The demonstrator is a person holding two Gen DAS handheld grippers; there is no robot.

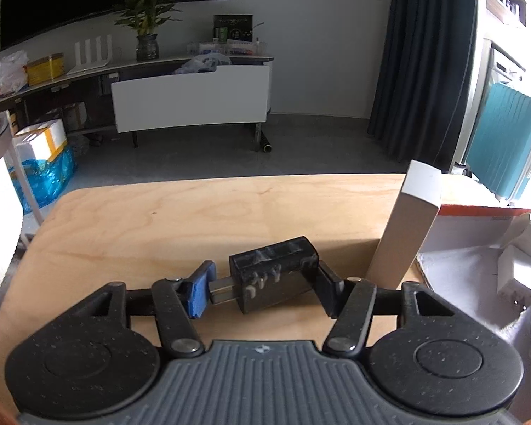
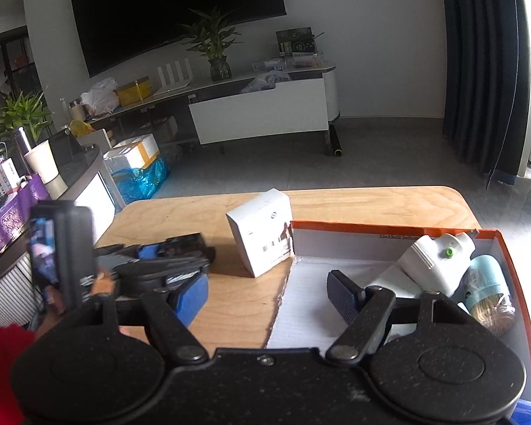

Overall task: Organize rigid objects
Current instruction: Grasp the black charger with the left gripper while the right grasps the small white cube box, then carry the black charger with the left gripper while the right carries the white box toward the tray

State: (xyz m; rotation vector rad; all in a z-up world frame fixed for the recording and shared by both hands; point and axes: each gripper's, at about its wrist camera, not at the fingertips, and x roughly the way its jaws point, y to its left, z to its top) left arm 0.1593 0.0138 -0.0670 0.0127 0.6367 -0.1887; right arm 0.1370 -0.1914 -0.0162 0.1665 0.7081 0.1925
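A black padlock-like block [image 1: 274,269] with a metal bar [image 1: 221,290] sticking out of its left side lies on the wooden table [image 1: 141,226]. My left gripper [image 1: 263,292] is shut on it: the blue pad presses the bar and the dark pad presses the block's right side. The same left gripper [image 2: 173,253] shows in the right wrist view, left of centre. A white carton [image 1: 403,226] [image 2: 262,233] stands tilted against the orange-rimmed cardboard box [image 2: 389,228]. My right gripper [image 2: 267,295] is open over that box's left edge, gripping nothing.
Inside the cardboard box [image 1: 478,223] lie a white bottle [image 2: 432,265] and a pale blue jar [image 2: 486,283]. A person's hand [image 2: 102,283] and red sleeve [image 2: 0,372] are at lower left. A counter [image 2: 78,170] with a cup stands left of the table.
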